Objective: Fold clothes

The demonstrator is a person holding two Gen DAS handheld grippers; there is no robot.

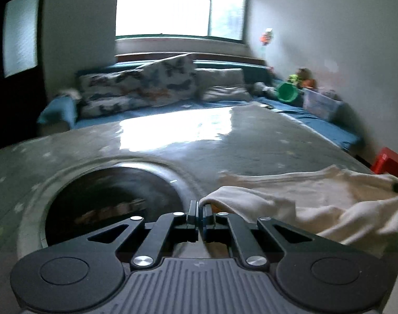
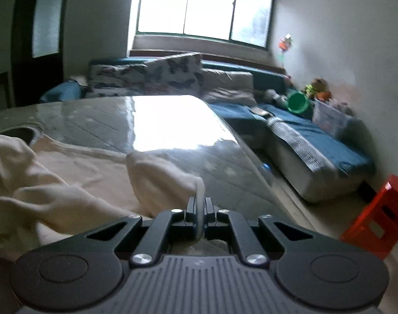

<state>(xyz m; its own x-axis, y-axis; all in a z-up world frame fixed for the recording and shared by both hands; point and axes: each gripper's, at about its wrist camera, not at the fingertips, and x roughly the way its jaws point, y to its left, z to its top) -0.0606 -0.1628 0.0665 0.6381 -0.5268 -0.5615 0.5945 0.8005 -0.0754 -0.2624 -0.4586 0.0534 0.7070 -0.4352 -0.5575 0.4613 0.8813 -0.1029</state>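
Observation:
A cream garment (image 1: 303, 204) lies on a grey glass-topped table (image 1: 225, 141). My left gripper (image 1: 200, 210) is shut on the garment's left edge, which drapes off to the right. In the right wrist view the same cream garment (image 2: 76, 178) spreads over the table (image 2: 225, 157) to the left. My right gripper (image 2: 199, 206) is shut on a corner of it, near the table's right edge. The cloth hangs slightly lifted between both grippers.
A round dark opening (image 1: 112, 204) is set in the table just left of my left gripper. A blue sofa (image 2: 316, 136) with butterfly cushions (image 1: 141, 86) runs behind and to the right. A green bucket (image 2: 298, 102), a clear box (image 2: 329, 117) and a red stool (image 2: 376, 217) stand at the right.

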